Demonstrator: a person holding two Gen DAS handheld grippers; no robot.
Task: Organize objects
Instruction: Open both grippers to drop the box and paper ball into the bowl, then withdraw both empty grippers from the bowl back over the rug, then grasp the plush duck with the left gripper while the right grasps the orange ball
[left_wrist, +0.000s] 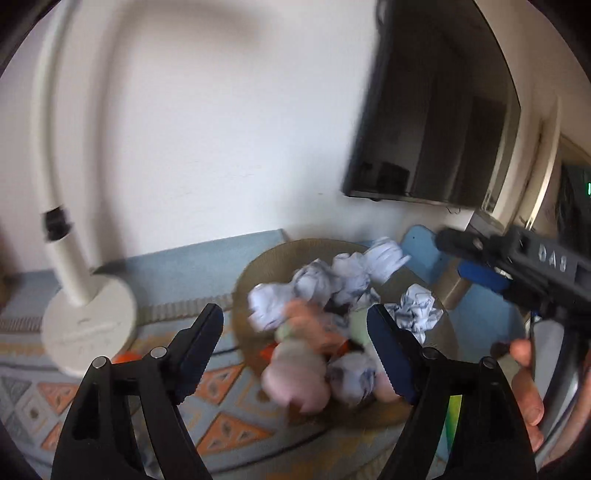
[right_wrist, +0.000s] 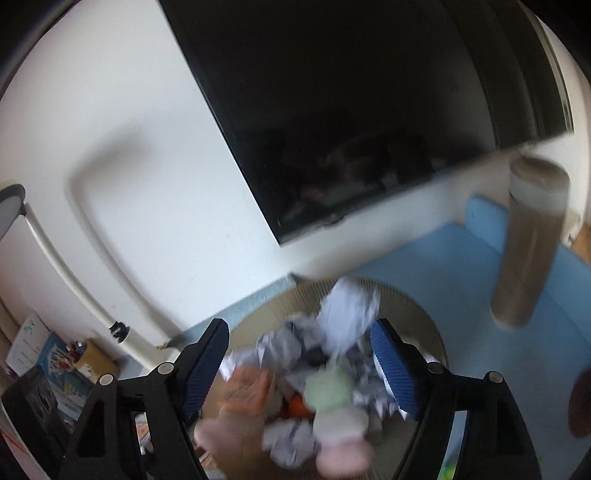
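Woven tan basket (left_wrist: 255, 280) of balled socks (left_wrist: 310, 291) dead ahead, below both | left gripper (left_wrist: 295, 354) spread, empty | right gripper (right_wrist: 299, 365) spread, empty | neither clearly nearer

My way down into the basket (left_wrist: 258, 269) is open; lamp (left_wrist: 86, 317) left, tall canister (right_wrist: 528, 243) right.

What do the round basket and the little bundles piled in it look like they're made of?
The basket looks woven, tan and matte, with fine ribbing along its rim; straw or paper cord, blur leaves it open. The bundles look like soft fabric, probably rolled socks: creased white and pale pink, green folds, no shine.
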